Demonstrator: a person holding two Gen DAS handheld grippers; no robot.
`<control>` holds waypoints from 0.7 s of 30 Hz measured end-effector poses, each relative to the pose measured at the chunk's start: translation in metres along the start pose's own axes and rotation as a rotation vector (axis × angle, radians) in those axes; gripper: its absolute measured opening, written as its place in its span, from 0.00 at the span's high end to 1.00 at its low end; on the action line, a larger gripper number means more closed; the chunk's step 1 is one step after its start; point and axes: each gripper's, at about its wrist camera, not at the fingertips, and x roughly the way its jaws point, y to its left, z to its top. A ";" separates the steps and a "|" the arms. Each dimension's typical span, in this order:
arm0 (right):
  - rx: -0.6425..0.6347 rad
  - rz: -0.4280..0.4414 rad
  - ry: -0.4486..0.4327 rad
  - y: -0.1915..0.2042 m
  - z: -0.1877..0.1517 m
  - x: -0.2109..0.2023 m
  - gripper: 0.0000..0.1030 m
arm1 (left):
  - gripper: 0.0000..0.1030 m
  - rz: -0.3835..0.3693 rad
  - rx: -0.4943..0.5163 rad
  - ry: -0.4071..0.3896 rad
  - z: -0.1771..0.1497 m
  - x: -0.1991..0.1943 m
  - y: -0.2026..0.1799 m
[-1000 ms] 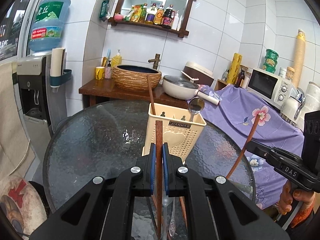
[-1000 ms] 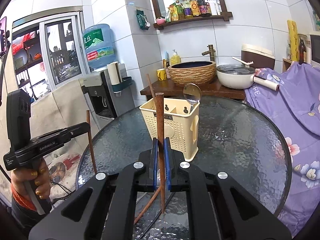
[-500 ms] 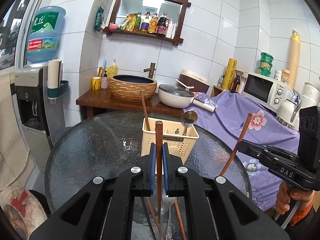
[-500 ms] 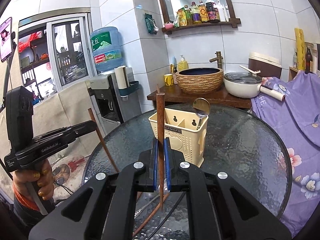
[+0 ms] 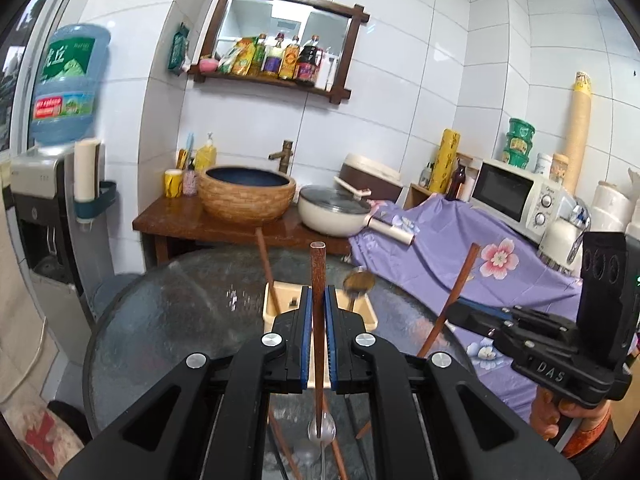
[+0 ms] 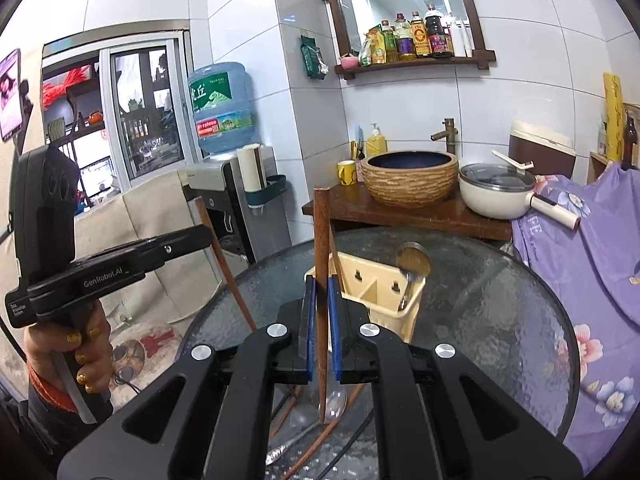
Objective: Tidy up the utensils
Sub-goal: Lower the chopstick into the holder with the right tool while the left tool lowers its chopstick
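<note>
My left gripper (image 5: 318, 300) is shut on a brown wooden chopstick (image 5: 318, 268), held upright above the round glass table (image 5: 168, 320). My right gripper (image 6: 321, 292) is shut on a second wooden chopstick (image 6: 321, 232), also upright. Each gripper shows in the other's view with its chopstick: the right one (image 5: 456, 312) at the right, the left one (image 6: 204, 232) at the left. A cream plastic utensil holder (image 6: 380, 296) stands on the table behind both, partly hidden, holding a metal spoon (image 6: 413, 261) and one chopstick (image 5: 264, 264). More spoons and chopsticks (image 6: 304, 428) lie on the glass below the grippers.
A wooden counter (image 5: 180, 220) behind the table carries a woven basin (image 5: 246, 194) and a white lidded pan (image 5: 334, 210). A purple floral cloth (image 5: 440, 248) covers furniture at the right, with a microwave (image 5: 516, 196). A water dispenser (image 6: 224, 184) stands at the left.
Both grippers have risen with their chopsticks and tilted down, so the holder now sits lower and is largely hidden behind the fingers. The chopsticks stay gripped.
</note>
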 end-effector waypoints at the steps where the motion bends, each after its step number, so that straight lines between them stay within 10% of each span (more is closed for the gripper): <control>1: 0.002 0.000 -0.008 -0.001 0.008 0.000 0.93 | 0.94 0.001 0.006 -0.011 0.008 -0.001 -0.001; 13: -0.050 -0.138 -0.157 -0.001 0.109 0.008 0.93 | 0.94 0.083 0.023 -0.114 0.106 0.020 -0.014; 21: -0.041 -0.219 -0.145 -0.017 0.095 0.056 0.93 | 0.94 0.145 -0.014 -0.082 0.102 0.073 -0.005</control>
